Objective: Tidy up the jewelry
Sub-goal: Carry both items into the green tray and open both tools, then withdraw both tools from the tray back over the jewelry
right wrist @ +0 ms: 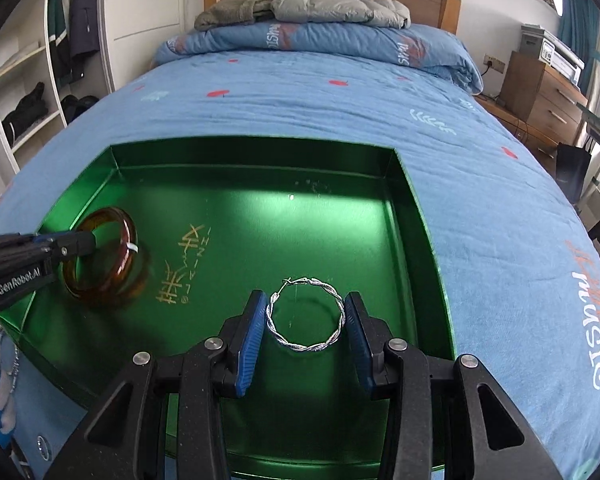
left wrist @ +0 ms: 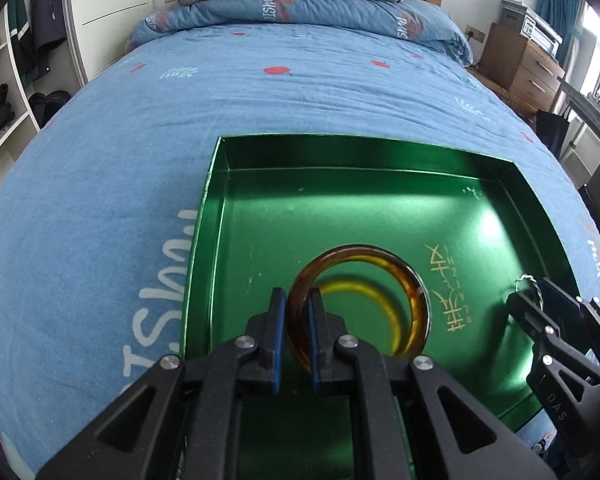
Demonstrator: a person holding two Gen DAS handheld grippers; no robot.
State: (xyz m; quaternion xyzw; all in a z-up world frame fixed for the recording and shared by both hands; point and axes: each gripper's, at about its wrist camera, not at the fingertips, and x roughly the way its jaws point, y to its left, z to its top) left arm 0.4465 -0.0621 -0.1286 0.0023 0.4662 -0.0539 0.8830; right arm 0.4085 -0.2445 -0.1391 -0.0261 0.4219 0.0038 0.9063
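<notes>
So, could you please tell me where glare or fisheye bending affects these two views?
Left wrist: a bright sheen on the green tray floor behind the amber bangle, and the bed bulges like a dome. Right wrist: a white glare patch on the tray beyond the silver hoop; dark corners in both.

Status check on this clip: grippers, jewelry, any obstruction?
Left gripper shut on amber bangle. Right gripper shut on twisted silver hoop. Both over green tray. Nothing in the way.
</notes>
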